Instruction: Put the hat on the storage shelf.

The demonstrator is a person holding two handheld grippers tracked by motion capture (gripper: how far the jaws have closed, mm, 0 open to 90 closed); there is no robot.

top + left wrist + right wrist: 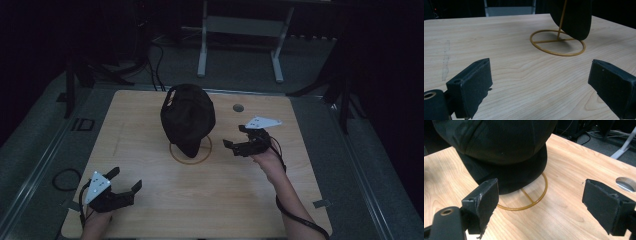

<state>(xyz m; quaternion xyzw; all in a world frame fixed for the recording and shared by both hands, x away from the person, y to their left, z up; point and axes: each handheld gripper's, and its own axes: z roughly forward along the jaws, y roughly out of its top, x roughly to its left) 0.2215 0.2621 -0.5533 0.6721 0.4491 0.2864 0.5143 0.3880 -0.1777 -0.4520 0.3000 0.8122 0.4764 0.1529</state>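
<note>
We see a black cap (187, 117) sitting on a thin gold wire stand (190, 150) at the middle of the table (150, 200). Our right gripper (235, 137) hovers just beside the stand, fingers spread wide and empty; our left gripper (126, 181) waits well away from the stand, fingers equally spread. If the right fingers catch the brim, we judge the light stand could tip or slide.
</note>
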